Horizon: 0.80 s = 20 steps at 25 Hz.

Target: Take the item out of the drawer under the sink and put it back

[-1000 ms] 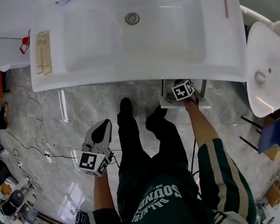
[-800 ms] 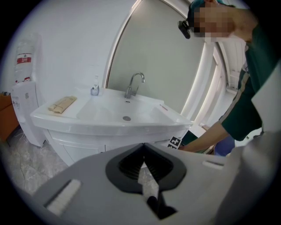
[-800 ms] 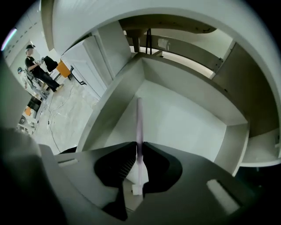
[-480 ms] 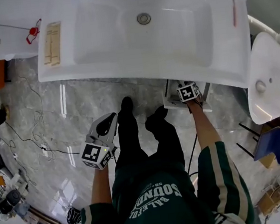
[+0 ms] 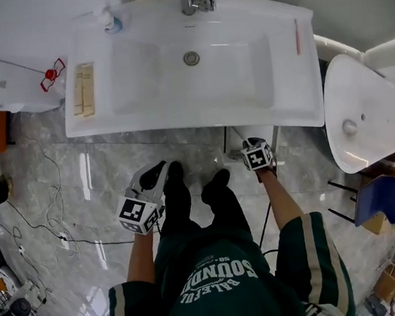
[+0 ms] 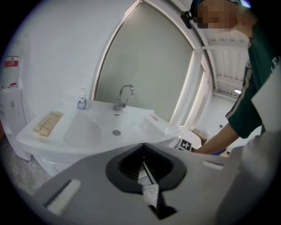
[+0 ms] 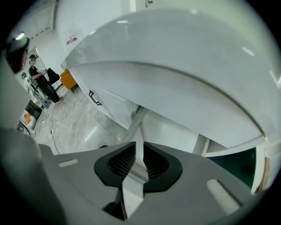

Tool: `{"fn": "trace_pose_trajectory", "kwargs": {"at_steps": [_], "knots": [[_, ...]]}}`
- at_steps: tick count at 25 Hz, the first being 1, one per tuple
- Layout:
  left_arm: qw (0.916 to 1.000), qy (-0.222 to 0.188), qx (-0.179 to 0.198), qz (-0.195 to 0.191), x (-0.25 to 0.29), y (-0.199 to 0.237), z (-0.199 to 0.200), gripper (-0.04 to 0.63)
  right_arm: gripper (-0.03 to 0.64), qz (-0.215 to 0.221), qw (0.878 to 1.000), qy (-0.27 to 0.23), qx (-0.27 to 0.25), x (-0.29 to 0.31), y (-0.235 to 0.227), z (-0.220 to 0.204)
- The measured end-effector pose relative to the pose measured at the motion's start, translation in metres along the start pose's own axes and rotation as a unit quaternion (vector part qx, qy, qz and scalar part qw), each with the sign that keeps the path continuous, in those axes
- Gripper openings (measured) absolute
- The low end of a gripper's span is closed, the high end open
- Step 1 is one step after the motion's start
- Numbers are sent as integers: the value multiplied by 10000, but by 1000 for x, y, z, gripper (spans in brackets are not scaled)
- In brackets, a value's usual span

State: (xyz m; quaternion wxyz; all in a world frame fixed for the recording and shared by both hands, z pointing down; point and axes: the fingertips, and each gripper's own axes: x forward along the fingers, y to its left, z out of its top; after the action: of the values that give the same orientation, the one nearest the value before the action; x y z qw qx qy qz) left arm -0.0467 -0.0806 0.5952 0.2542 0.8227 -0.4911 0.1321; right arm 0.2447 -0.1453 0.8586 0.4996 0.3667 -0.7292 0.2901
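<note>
Right gripper [image 7: 139, 149] closing, empty, left gripper [image 6: 144, 154] closed

White sink [image 5: 293, 97] (grey-veined marble floor [image 5: 67, 193])

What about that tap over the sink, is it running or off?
Off: no stream falls from the tap, and the sink looks empty around its drain.

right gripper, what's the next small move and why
Probably lower the right gripper toward the drawer under the sink: its jaws have just been closing but stand slightly apart with nothing between them.
</note>
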Motion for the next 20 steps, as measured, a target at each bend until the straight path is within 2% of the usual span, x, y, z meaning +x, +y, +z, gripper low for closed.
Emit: {"fn": "trace_pose_trajectory", "kwargs": {"at_steps": [4, 10, 16, 20], "knots": [[9997, -90, 137, -194, -7, -2, 23, 51, 12, -38, 9985, -525, 132, -44, 19, 21], [9979, -369, 340, -405, -16, 5, 61, 51, 2, -26, 9893, -1457, 37, -126, 55, 76], [9941, -676, 597, -603, -19, 9, 102, 51, 2, -98, 9698, -2428, 198, -199, 63, 135], [9913, -868, 733, -668, -25, 17, 126, 51, 2, -98, 9497, -3115, 294, -248, 75, 179]]}}
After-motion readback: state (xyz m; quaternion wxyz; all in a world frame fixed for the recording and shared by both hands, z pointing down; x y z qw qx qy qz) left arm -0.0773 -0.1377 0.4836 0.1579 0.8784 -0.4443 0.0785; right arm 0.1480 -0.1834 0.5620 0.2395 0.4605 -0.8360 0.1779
